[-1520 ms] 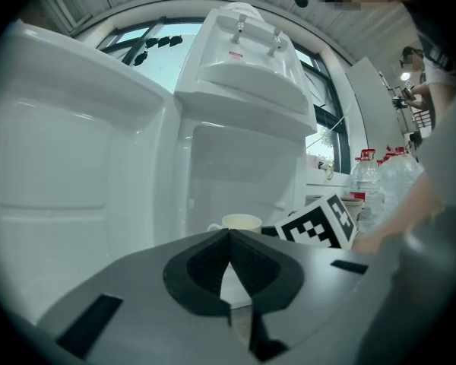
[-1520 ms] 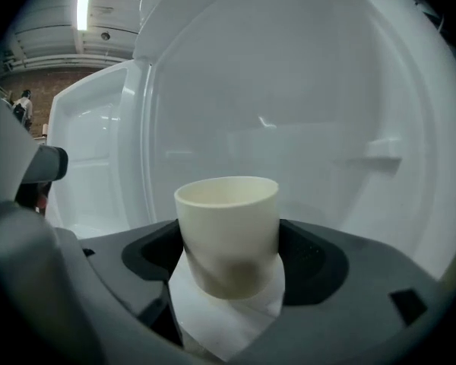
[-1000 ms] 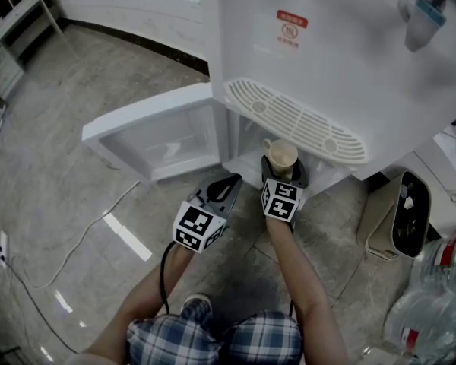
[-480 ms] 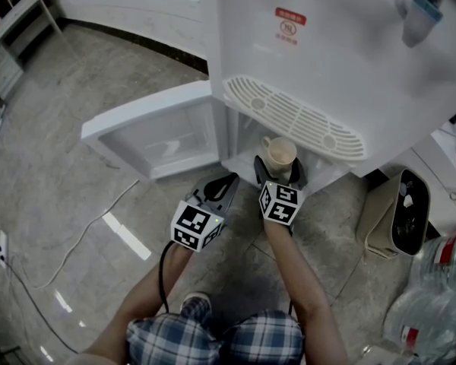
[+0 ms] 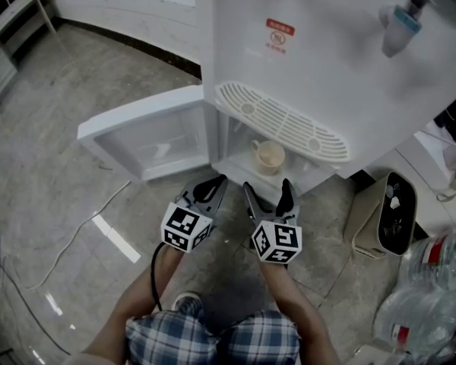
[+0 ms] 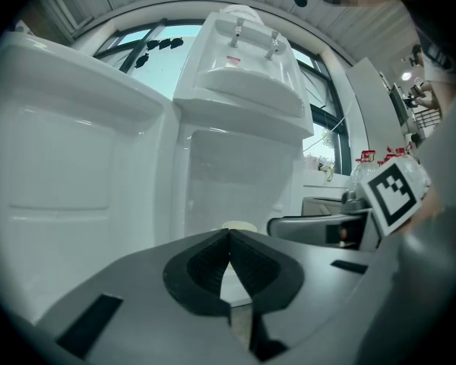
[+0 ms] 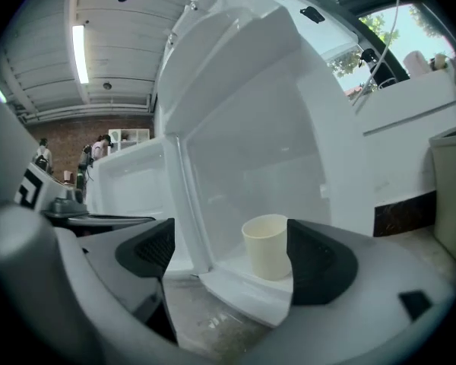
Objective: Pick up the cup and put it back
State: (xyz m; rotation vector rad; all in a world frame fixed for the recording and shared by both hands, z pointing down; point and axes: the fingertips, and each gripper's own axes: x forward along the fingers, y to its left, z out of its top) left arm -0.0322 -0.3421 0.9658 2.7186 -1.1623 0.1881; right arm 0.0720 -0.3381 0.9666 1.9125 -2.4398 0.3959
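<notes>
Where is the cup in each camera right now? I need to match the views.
Head view: cup in the open lower compartment of the dispenser, near centre.
Left gripper view: just the cup's rim, peeking over the closed jaws.
Right gripper view: cup low centre, beyond the open jaws, untouched.
Shared landmark: the open white door, left of the cup in all three.

Cup upright on dispenser shelf

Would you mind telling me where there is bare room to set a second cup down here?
Bare shelf lies left of the cup, toward the open door; the floor beyond that door is free too. The cabinet mouth is crowded: the left tongs and right tongs are there.
</notes>
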